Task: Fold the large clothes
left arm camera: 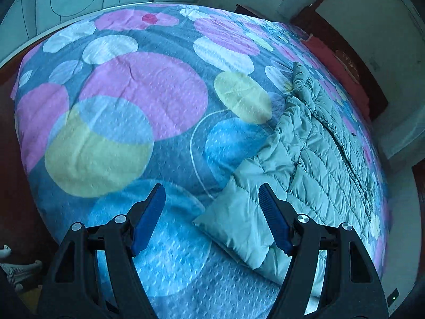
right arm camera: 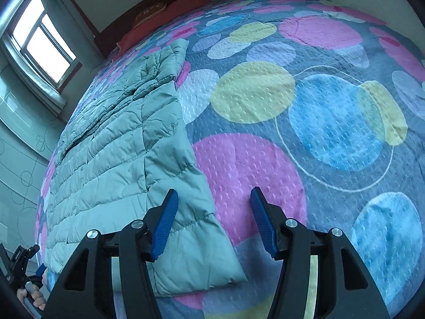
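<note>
A pale teal quilted down jacket (left arm camera: 313,159) lies spread flat on a bed, at the right of the left wrist view and at the left of the right wrist view (right arm camera: 111,159). One sleeve end (left arm camera: 236,228) lies under my left gripper (left arm camera: 211,194), close to its right finger. The left gripper hangs above it, open and holding nothing. The other sleeve (right arm camera: 191,234) reaches down under the left finger of my right gripper (right arm camera: 213,196). That gripper is also open and above the cloth. The left gripper shows again small at the right wrist view's lower left (right arm camera: 26,265), in a hand (right arm camera: 29,297).
The bedspread (left arm camera: 132,106) is blue-grey with big pink, yellow and blue circles. A dark wooden headboard (right arm camera: 148,13) and a red pillow edge (right arm camera: 186,2) are at the far end, beside a window (right arm camera: 42,37). Shoes (left arm camera: 18,268) sit on the floor by the bed's left side.
</note>
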A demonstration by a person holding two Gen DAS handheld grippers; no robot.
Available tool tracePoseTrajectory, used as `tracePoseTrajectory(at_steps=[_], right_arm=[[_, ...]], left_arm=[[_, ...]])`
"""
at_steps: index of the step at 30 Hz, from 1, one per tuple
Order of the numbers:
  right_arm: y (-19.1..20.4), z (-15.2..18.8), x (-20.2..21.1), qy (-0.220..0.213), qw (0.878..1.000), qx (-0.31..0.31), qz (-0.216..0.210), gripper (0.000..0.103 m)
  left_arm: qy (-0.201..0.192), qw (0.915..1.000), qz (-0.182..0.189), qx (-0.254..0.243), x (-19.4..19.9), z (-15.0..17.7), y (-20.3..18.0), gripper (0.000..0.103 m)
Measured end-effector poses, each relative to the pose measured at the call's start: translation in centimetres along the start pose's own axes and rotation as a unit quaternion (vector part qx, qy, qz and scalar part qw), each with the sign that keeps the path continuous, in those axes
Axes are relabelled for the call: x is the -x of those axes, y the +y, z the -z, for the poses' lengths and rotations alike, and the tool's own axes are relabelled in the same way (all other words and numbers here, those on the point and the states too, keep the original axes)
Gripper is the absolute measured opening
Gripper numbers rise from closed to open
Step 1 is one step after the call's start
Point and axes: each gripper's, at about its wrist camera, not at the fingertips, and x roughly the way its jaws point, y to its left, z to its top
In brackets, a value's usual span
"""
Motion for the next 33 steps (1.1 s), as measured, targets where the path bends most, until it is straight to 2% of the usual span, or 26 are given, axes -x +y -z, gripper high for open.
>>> tracePoseTrajectory(at_steps=[5,11,15,18,20,21,23,24,25,27,30,33], right_arm=[[-0.1,1.2,0.6,0.008,0.999,-0.018,-0.028,0.057],[0.2,3.2,0.9,0.027,0.994,-0.055,-0.093,0.057],[1.1,3.9,0.6,0.034,0.990,-0.060,-0.126,0.057],[1.7,4.0,0.2,0.035,0.988,-0.058,-0.141,0.057],[1.8,4.0,-0.1,0.035,0.986,-0.066,-0.150,0.054],[1.9,4.0,-0.3,0.034,0.986,-0.068,-0.152,0.043],[2.2,4.0,-0.7,0.036,0.986,-0.065,-0.151,0.031],[2.3,3.9,-0.9,0.036,0.986,-0.066,-0.151,0.022],[2.2,3.9,-1.0,0.036,0.986,-0.067,-0.151,0.014],[2.1,3.6,-1.0,0.032,0.985,-0.069,-0.157,0.009],[2.4,2.8,-0.1,0.006,0.983,-0.064,-0.172,0.007],[3.3,1.3,0.7,-0.014,0.981,-0.053,-0.186,0.006]], left_arm=[[0.041,0.9982,0.027,0.035,-0.7,1.6,0.1,0.072],[0.053,0.9939,0.079,0.055,-0.8,3.0,-0.5,0.072],[0.043,0.9953,0.077,0.038,-1.3,3.0,-1.2,0.071],[0.036,0.9950,0.085,0.038,-1.7,2.8,-1.3,0.061],[0.034,0.9947,0.091,0.034,-2.0,2.8,-1.4,0.050],[0.038,0.9942,0.095,0.033,-2.2,2.7,-1.4,0.042],[0.041,0.9938,0.099,0.029,-2.5,2.7,-1.6,0.036],[0.040,0.9937,0.102,0.025,-2.5,2.7,-1.7,0.030],[0.039,0.9929,0.110,0.019,-2.6,2.6,-1.9,0.019],[0.040,0.9915,0.123,0.015,-2.7,2.2,-2.2,0.010],[0.025,0.9906,0.134,0.003,-2.3,1.4,-2.9,0.004],[0.015,0.9893,0.145,-0.010,-1.7,0.0,-4.2,0.003]])
